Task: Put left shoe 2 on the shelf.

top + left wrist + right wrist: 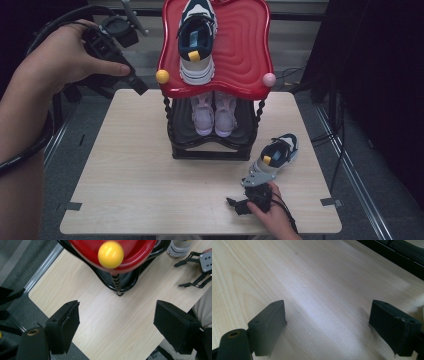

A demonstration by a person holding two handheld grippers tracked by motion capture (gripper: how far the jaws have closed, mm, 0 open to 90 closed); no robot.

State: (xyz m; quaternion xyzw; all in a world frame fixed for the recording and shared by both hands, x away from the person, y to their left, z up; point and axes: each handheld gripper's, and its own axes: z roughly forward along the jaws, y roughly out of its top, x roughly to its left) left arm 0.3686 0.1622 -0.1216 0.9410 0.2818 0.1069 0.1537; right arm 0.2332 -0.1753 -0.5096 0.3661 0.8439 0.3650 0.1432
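The left gripper (137,85) hangs open and empty beside the red tray (240,50), near its yellow knob (162,76); one shoe (196,40) sits on that tray. The right gripper (239,204) rests low on the table (145,170), jaws wide with nothing between; the other shoe (274,157) lies just beside it

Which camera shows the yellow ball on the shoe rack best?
The left gripper view: the shiny round yellow ball sits big and close at the top, against the red plastic top shelf. In the high view the same ball is a small dot on the shelf's front left corner. The right gripper view looks along the wooden table.
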